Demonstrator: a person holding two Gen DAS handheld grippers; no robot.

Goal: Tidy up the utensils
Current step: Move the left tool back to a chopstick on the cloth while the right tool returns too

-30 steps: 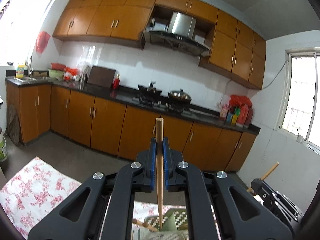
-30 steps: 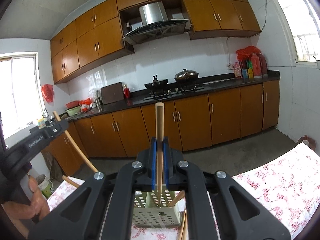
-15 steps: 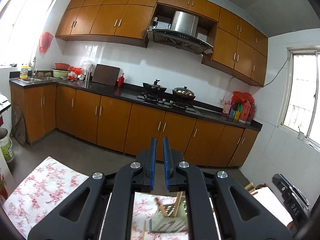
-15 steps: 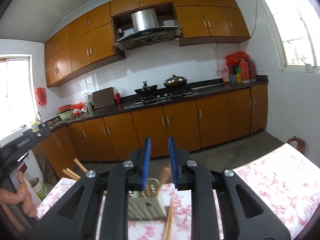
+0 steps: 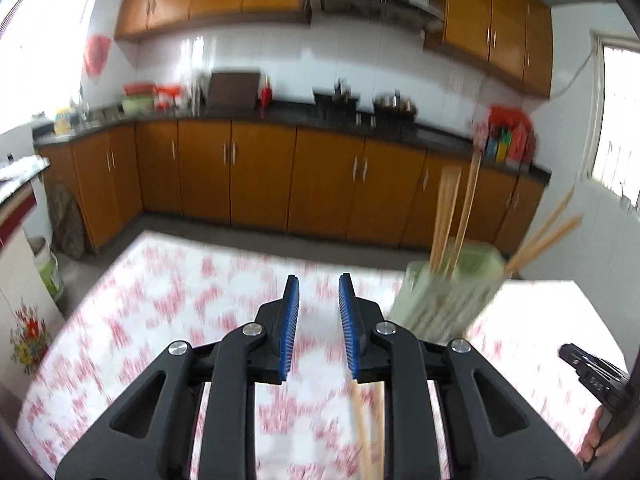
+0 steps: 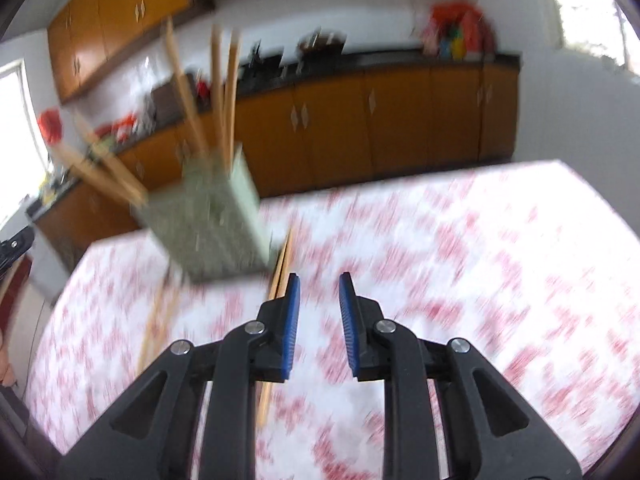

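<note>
Already we have several wooden chopsticks (image 6: 224, 92) standing in the pale green perforated holder (image 6: 208, 224); both grippers (image 5: 318, 328) (image 6: 318, 324) gape empty, while loose chopsticks (image 6: 276, 320) await on the floral tablecloth (image 6: 460, 280).

The left gripper (image 5: 319, 312) fills the lower middle of its frame, jaws parted with a clear gap between the blue pads (image 5: 291, 320), nothing between them. The right gripper (image 6: 319, 310) sits likewise at lower centre of its view, jaws apart and empty. It also shows as a black tip at the lower right edge of the left view, with a hand (image 5: 596, 440) below it.
</note>
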